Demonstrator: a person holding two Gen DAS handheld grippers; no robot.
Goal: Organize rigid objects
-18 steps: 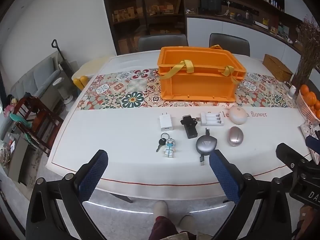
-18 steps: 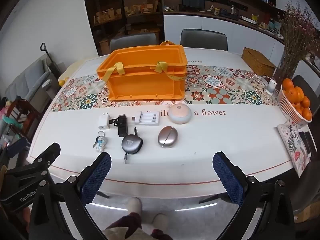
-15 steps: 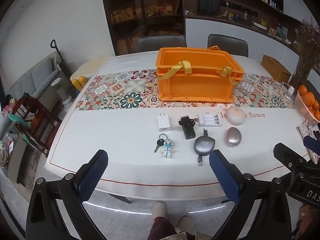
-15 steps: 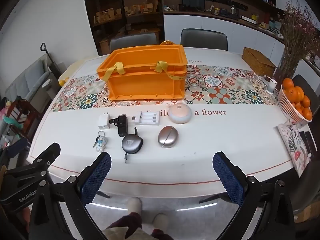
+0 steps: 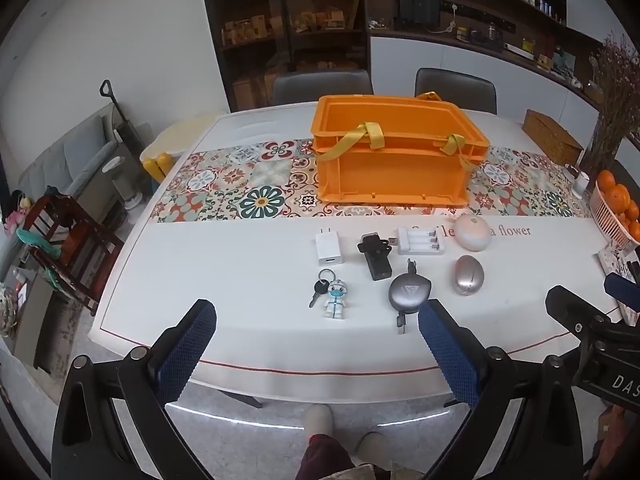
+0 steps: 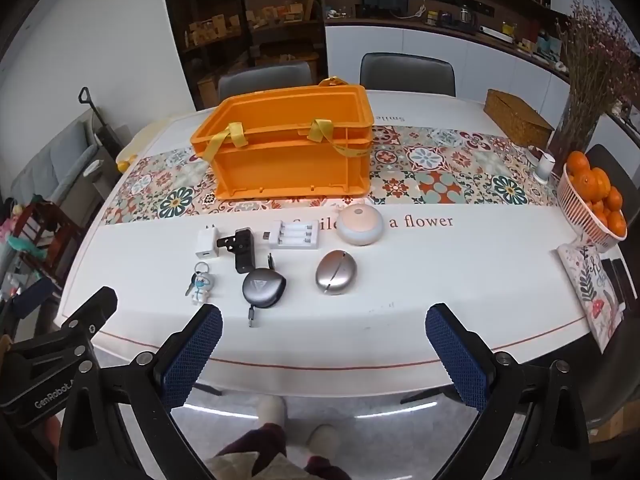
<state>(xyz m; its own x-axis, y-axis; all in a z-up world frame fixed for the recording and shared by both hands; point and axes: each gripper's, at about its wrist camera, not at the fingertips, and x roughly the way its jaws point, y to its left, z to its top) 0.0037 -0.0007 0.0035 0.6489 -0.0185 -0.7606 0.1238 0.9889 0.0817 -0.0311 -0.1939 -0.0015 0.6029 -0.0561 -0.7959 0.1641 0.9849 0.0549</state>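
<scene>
Both the left gripper [image 5: 316, 344] and right gripper [image 6: 324, 344] hang spread apart, holding nothing, at the near table edge; small gadgets lie beyond them, the orange crate [image 5: 394, 152] farther back.

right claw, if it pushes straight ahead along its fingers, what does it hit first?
Probably the white tabletop itself: the open right claw points at a bare patch, with the silver egg-shaped case just beyond and slightly left. Depth is unclear.
</scene>
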